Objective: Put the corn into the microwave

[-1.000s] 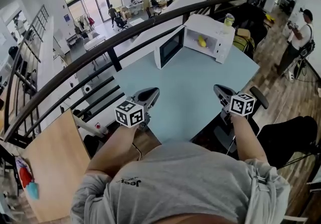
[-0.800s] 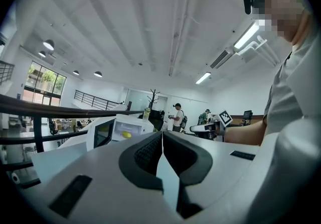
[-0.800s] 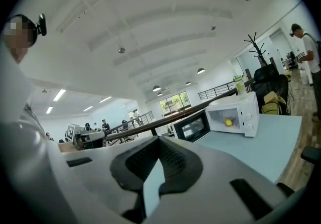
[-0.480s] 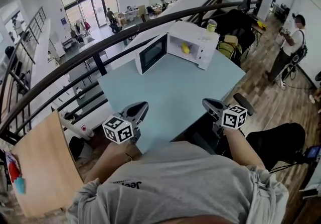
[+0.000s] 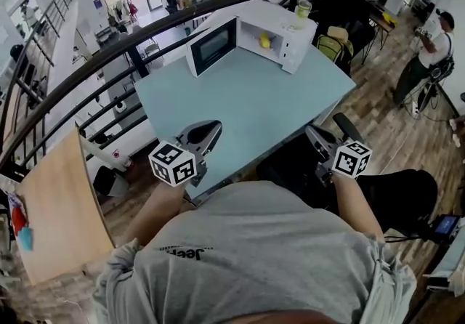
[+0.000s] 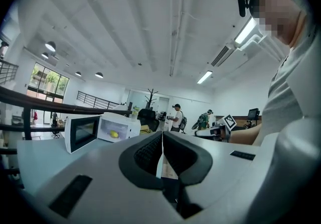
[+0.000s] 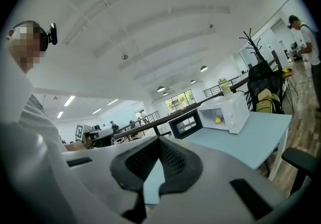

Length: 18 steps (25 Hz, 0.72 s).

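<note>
Pale blue bench [image 5: 247, 108] on an office mezzanine: the corn [image 5: 265, 41], a small yellow piece, lies inside the white microwave [image 5: 294, 43] at the bench's far end, with the door [image 5: 212, 46] swung wide open to the left. A cup [image 5: 303, 8] stands on top of the oven. Both grippers are held at the near side, well apart from the microwave. The left gripper [image 5: 209, 130] is over the bench's near corner, and the right gripper [image 5: 317, 135] is just off its near right edge, above a black chair [image 5: 347, 128]. In the left gripper view, the fingers [image 6: 148, 153] are pressed together with nothing between them, and the corn [image 6: 115, 134] shows far off in the lit oven. In the right gripper view, the fingers [image 7: 176, 160] also meet at the tips and hold nothing, with the microwave [image 7: 231, 112] beyond across bare bench top. A dark curved railing [image 5: 145, 32] runs behind the bench, with a lower office level visible past it. A person [image 5: 430, 54] in a cap stands on the wood floor [image 5: 385, 108] to the right.
</note>
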Available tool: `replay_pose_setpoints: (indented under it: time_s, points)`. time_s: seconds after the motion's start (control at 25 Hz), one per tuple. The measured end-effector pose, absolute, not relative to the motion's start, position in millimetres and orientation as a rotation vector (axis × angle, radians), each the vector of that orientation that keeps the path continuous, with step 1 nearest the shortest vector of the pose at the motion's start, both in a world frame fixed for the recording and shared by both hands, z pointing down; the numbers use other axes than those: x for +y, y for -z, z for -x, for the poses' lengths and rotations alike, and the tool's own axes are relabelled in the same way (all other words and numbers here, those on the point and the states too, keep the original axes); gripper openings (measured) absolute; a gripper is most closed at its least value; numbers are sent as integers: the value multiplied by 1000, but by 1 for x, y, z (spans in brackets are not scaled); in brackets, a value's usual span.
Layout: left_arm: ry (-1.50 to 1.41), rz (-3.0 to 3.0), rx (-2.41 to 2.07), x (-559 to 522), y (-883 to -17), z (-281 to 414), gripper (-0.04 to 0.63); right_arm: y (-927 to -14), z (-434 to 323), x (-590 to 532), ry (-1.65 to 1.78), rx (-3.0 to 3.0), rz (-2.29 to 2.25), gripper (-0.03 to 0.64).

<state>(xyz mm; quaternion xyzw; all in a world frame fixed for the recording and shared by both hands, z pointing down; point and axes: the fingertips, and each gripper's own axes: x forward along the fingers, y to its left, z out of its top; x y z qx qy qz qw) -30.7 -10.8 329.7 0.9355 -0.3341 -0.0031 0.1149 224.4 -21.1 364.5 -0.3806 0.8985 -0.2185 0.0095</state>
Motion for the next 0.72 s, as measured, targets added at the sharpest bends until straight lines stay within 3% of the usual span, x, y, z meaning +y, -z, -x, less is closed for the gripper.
replay_pose_setpoints:
  time_s: [0.72]
  points:
    - [4, -2740, -1035, -9, -323, 53, 25, -359, -203, -25, 674, 2789, 1119, 17]
